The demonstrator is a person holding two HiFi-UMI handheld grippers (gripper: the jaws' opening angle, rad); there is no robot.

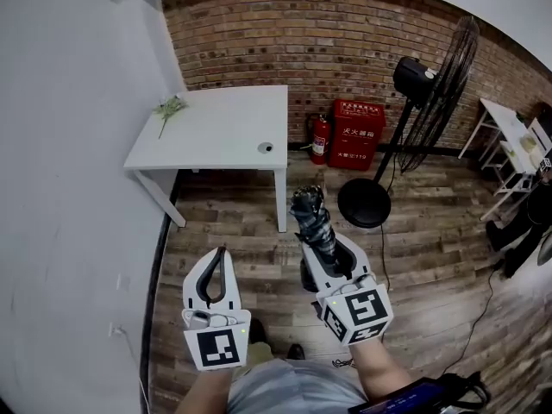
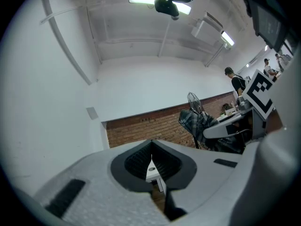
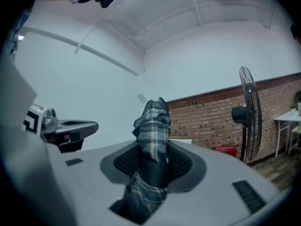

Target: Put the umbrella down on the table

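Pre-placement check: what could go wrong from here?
The right gripper alone clamps the folded plaid umbrella over loose fabric; it might slip or tilt. The white table is not yet reached, and the fan base stands near its corner. Set-down could knock the small round object by the table's front edge.

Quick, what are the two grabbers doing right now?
Left gripper: closed, holding nothing.
Right gripper: closed on the umbrella.

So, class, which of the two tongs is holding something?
The right tongs, shut on the folded grey plaid umbrella; the left tongs are closed on nothing.
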